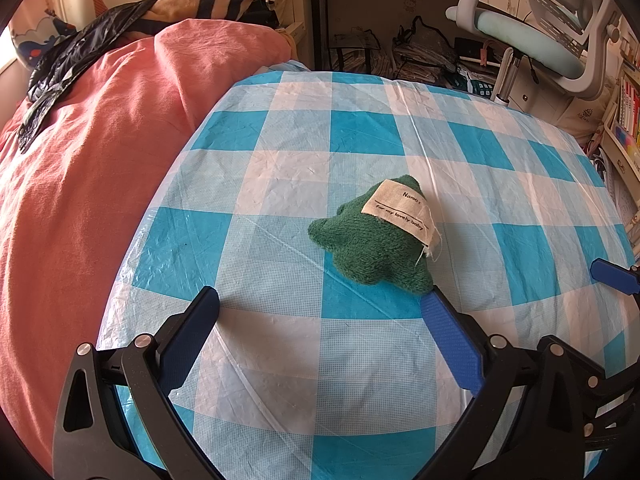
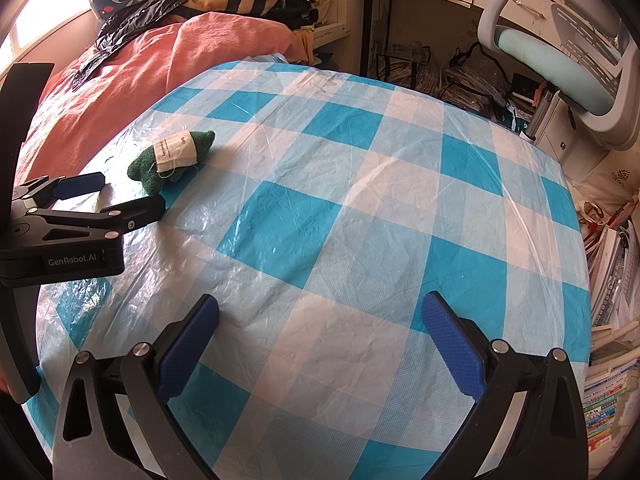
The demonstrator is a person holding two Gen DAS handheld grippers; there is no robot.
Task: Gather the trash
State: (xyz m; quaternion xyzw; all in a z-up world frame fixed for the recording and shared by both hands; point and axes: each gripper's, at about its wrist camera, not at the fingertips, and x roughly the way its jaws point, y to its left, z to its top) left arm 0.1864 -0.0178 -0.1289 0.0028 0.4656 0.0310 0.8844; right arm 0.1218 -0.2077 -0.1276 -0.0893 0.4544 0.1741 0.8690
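Observation:
A green plush scrap with a cream cloth label lies on the blue-and-white checked plastic sheet. My left gripper is open just short of it, its right fingertip close beside the scrap's near edge. In the right wrist view the scrap lies at the far left, with the left gripper open next to it. My right gripper is open and empty over the middle of the sheet. Its fingertip shows at the right edge of the left wrist view.
A pink quilt lies to the left with a black plastic bag on it. Beyond the sheet's far edge stand stacked papers, a pale blue office chair, and books at the right.

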